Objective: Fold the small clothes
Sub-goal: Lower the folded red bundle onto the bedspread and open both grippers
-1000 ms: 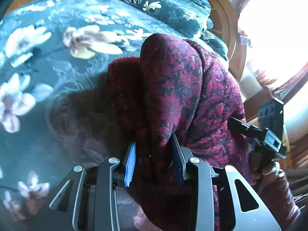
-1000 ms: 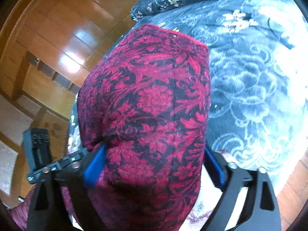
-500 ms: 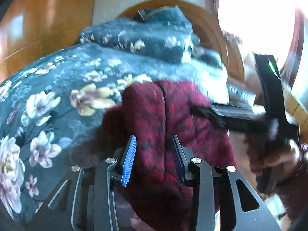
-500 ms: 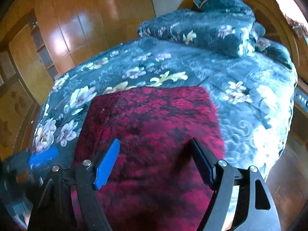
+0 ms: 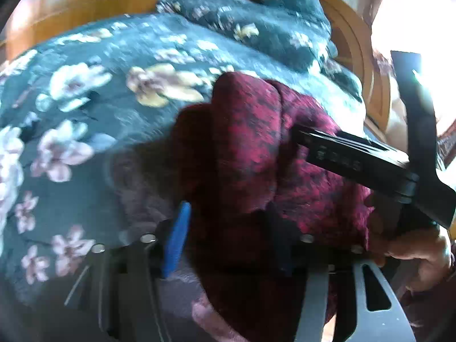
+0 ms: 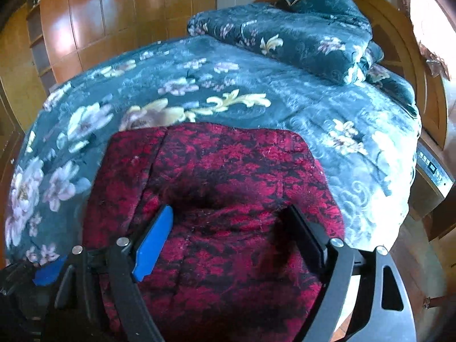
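Left wrist view: blurred. Red-and-black patterned garment (image 5: 250, 154) bunched up on a dark teal floral blanket (image 5: 94, 108), a vertical crease running down its middle. Left gripper (image 5: 228, 242) spread apart around the near part of the cloth, blue pad (image 5: 176, 242) on one side and darker pad on the other; whether the pads press the fabric, cannot tell. Right gripper (image 5: 356, 156) reaching in from the right over the garment, held by a hand (image 5: 413, 253) low at the right edge. Folded floral quilt (image 5: 256, 20) at the far end against a curved wooden headboard (image 5: 356, 42).

Right wrist view: same garment (image 6: 222, 193) lying flat on the blanket (image 6: 256, 99) near its front edge, far edge straight, a fold line down its left part. Right gripper (image 6: 228, 233) wide open, fingers straddling the cloth from above, blue pad (image 6: 154, 242) left, black pad right, a dimple in the fabric between them. Part of the left gripper (image 6: 42, 273) at the lower left corner. Wooden wardrobe panels (image 6: 99, 22) behind, folded quilt (image 6: 299, 28) by the headboard (image 6: 421, 65).
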Action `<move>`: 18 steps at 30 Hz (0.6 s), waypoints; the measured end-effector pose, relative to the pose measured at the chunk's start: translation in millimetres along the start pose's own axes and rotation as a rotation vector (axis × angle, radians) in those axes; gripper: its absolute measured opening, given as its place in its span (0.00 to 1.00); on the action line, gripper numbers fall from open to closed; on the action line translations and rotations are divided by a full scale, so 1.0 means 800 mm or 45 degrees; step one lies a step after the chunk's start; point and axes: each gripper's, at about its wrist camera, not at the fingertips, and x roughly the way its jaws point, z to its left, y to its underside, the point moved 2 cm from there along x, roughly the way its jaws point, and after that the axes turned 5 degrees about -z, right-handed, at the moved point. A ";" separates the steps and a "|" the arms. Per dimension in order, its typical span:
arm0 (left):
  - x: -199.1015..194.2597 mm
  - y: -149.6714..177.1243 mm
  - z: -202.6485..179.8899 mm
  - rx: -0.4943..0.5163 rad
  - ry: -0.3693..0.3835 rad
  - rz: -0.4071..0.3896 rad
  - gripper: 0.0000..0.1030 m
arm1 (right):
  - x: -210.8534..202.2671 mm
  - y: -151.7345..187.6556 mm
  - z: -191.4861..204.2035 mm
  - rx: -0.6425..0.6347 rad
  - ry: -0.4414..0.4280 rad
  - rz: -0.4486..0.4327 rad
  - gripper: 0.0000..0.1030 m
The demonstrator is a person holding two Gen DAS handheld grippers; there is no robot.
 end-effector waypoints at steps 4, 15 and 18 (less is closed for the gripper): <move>-0.040 -0.001 -0.004 0.007 -0.079 -0.076 0.58 | -0.038 0.006 0.002 0.063 0.004 -0.048 0.87; -0.147 0.027 -0.006 0.087 -0.244 -0.301 0.82 | -0.165 0.079 0.024 0.173 0.135 -0.164 0.97; -0.171 0.041 -0.008 0.092 -0.242 -0.336 0.88 | -0.187 0.099 0.033 0.176 0.163 -0.170 0.98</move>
